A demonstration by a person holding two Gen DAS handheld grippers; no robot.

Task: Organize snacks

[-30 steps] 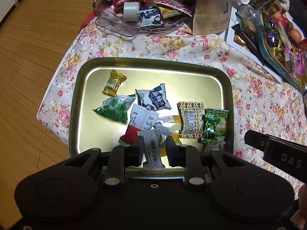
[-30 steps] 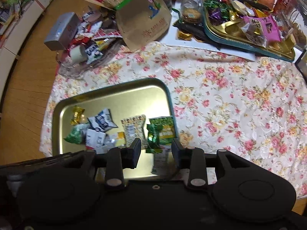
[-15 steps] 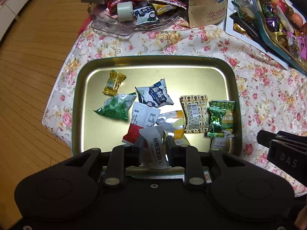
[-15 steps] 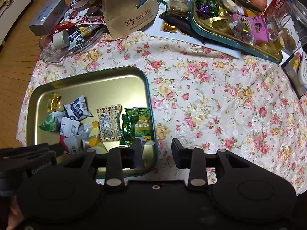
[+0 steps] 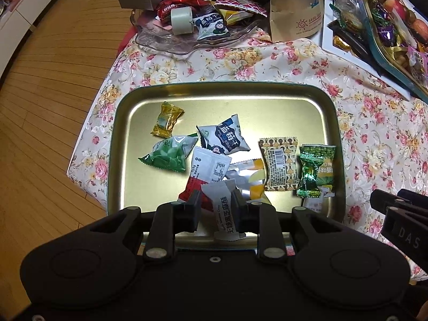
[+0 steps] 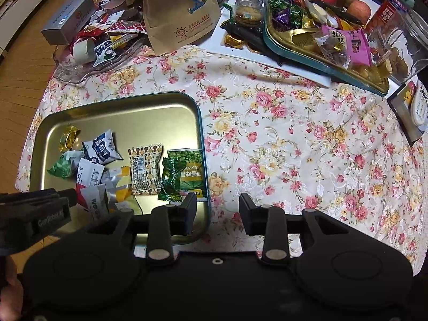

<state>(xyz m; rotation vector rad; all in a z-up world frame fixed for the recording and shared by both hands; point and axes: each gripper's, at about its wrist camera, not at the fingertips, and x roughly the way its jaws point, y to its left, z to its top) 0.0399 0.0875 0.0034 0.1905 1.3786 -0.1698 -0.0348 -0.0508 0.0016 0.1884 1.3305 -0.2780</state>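
A gold metal tray (image 5: 227, 85) lies on the floral cloth and holds several wrapped snacks: a gold candy (image 5: 166, 119), a dark blue packet (image 5: 223, 137), a green packet (image 5: 168, 153), a patterned beige packet (image 5: 279, 163) and a green candy (image 5: 310, 172). My left gripper (image 5: 215, 210) hangs over the tray's near edge, shut on a white packet with black print (image 5: 223, 214). My right gripper (image 6: 218, 211) stands open and holds nothing, above the tray's (image 6: 120, 100) right rim and the cloth. Each gripper's body shows at the edge of the other's view.
A glass dish (image 5: 165, 40) piled with snacks sits behind the tray, beside a brown paper bag (image 5: 294, 8). A second tray (image 6: 321, 61) full of sweets and fruit stands at the back right. Bare floral cloth (image 6: 307, 147) lies right of the tray. Wooden floor (image 5: 53, 107) drops off left.
The right wrist view has swung right, from above the tray's snacks to its right rim and the cloth. The left gripper keeps the white packet and has barely shifted.
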